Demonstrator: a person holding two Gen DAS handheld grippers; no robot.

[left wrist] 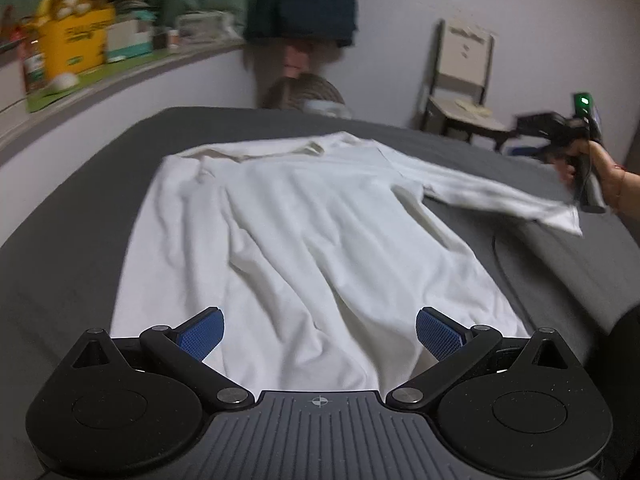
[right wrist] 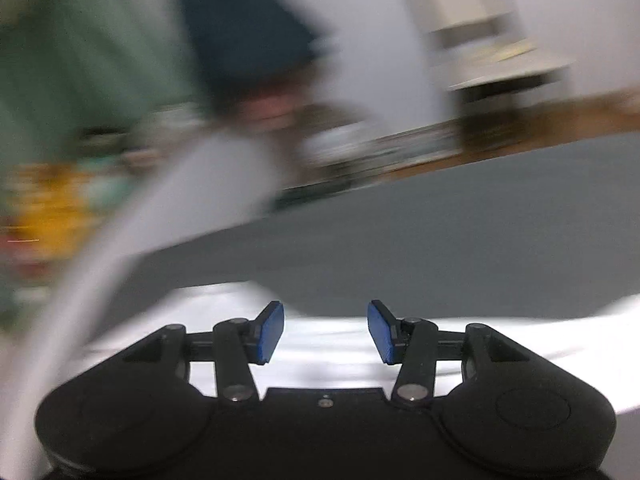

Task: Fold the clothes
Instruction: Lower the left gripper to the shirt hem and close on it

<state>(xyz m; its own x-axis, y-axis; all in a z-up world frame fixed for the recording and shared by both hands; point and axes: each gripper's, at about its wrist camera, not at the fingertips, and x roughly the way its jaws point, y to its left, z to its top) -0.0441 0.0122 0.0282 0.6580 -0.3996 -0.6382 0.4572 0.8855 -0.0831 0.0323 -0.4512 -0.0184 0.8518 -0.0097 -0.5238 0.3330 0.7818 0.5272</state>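
Both claws gape above the shirt (left wrist: 304, 232) (grey bed (left wrist: 80, 248) bare around).

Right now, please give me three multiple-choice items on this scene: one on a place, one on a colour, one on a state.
1. Where does the shirt lie?
A. on the chair
B. on the grey bed
C. on the shelf

2. What colour are the pads of the left gripper?
A. blue
B. red
C. green

3. How is the right gripper?
A. shut on a sleeve
B. shut, empty
C. open, empty

Answers:
1 B: the shirt is spread flat on the grey cover.
2 A: both pads show blue.
3 C: the jaws stand apart with nothing between them.
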